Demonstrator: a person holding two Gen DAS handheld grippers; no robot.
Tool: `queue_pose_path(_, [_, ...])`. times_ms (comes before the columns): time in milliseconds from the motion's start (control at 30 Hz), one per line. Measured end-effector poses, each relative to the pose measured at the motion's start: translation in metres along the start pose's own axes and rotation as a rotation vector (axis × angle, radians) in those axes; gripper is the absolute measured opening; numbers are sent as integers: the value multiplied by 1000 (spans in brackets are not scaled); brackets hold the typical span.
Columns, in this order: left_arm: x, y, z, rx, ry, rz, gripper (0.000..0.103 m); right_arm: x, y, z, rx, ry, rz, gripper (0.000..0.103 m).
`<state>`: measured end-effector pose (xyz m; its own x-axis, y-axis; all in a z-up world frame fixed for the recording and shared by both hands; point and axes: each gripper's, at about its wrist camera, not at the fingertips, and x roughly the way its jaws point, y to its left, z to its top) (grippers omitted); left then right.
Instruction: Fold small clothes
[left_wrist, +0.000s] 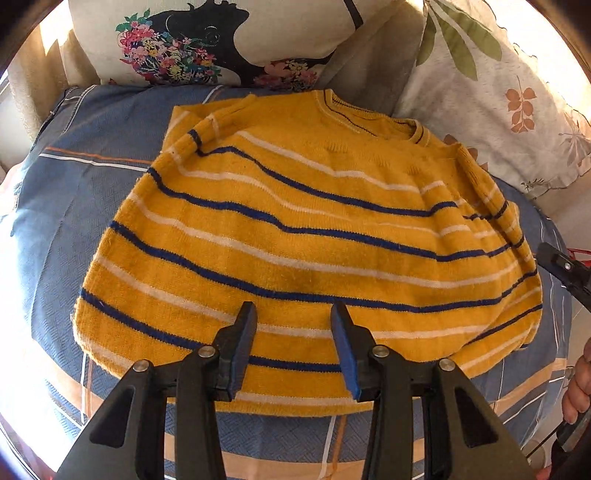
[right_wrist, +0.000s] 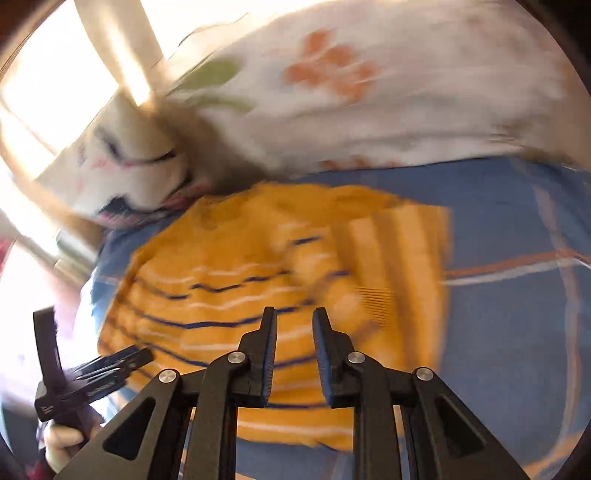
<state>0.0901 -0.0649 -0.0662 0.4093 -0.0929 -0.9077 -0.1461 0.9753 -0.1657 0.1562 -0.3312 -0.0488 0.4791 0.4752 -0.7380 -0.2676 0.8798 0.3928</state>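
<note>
A small yellow sweater (left_wrist: 303, 236) with blue and white stripes lies flat on a blue plaid bedcover (left_wrist: 92, 206), neck at the far side, sleeves folded in. My left gripper (left_wrist: 293, 314) is open and empty, just above the sweater's near hem. The right gripper shows at the right edge of the left wrist view (left_wrist: 565, 273). In the blurred right wrist view my right gripper (right_wrist: 294, 319) is open and empty above the sweater (right_wrist: 236, 295), beside a folded-over sleeve (right_wrist: 399, 266). The left gripper's body and the hand holding it (right_wrist: 85, 376) show at lower left.
A white pillow with a flower and black-figure print (left_wrist: 207, 40) and a leaf-print pillow (left_wrist: 491, 92) lie behind the sweater. A beige headboard (left_wrist: 373, 62) stands between them. Bright sunlight comes in at the left.
</note>
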Motion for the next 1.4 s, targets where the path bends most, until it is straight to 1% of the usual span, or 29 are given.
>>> queue_pose_path(33, [-3,1,0,-5,-2,0,40,23,12,5,-23,39,23,23])
queue_pose_path(67, [-6,0,-1,-10,-6,-2,40,44,18,8,-43,70,16,23])
queue_pose_path(133, [-16,0,-3,-14,-20,1,40,73,14,19,-60,112,-35,22])
queue_pose_path(167, [-23,1,-3,-16,-28,5,40,78,2,27,-37,101,-62,17])
queue_pose_path(200, [-28,2,-5,-19,-37,6,40,79,-6,35,0,72,-82,17])
queue_pose_path(233, [-33,3,-5,-26,-42,5,40,72,-25,42,62,33,-121,17])
queue_pose_path(267, [-37,6,-7,-35,-46,4,40,67,-43,46,124,10,-132,16])
queue_pose_path(300, [-40,9,-9,-45,-48,4,40,63,-61,48,185,3,-133,13])
queue_pose_path(333, [-43,12,-10,-56,-49,5,40,60,-74,48,219,13,-107,9])
queue_pose_path(367, [-45,15,-11,-67,-49,6,40,56,-79,48,219,23,-94,5])
queue_pose_path(400, [-46,17,-12,-78,-48,5,40,51,-81,48,200,15,-111,6])
queue_pose_path(433, [-47,19,-12,-87,-48,4,40,42,-81,48,180,-8,-184,15])
queue_pose_path(467, [-49,21,-12,-93,-48,0,40,31,-79,48,169,-31,-238,29])
queue_pose_path(500, [-50,21,-12,-97,-50,-5,40,23,-83,45,180,-44,-244,37])
queue_pose_path(533, [-50,19,-11,-97,-51,-9,40,15,-89,41,207,-45,-213,43])
queue_pose_path(600, [-49,14,-11,-90,-51,-9,40,5,-101,31,264,-28,-132,43])
queue_pose_path(633, [-48,10,-11,-89,-48,-10,40,-1,-106,27,273,-17,-113,43])
queue_pose_path(700, [-45,4,-11,-89,-39,-22,40,-10,-109,18,277,-7,-109,43])
queue_pose_path(767, [-43,-4,-12,-81,-35,-26,40,-18,-105,8,265,-10,-124,43])
queue_pose_path(800, [-43,-8,-13,-75,-33,-26,40,-20,-101,3,242,-9,-156,43])
queue_pose_path(900, [-42,-16,-16,-63,-26,-27,40,-25,-89,-4,139,4,-325,43])
queue_pose_path(933, [-42,-18,-17,-60,-24,-28,40,-27,-84,-7,109,4,-366,43])
queue_pose_path(1000, [-44,-20,-20,-59,-24,-29,40,-28,-70,-10,63,0,-413,45])
queue_pose_path(1167, [-51,-17,-24,-66,-35,-35,41,-30,-39,-19,-24,-4,-480,49])
queue_pose_path(1400, [-57,7,-26,-113,-50,-36,41,-13,-3,-22,-134,6,-503,51])
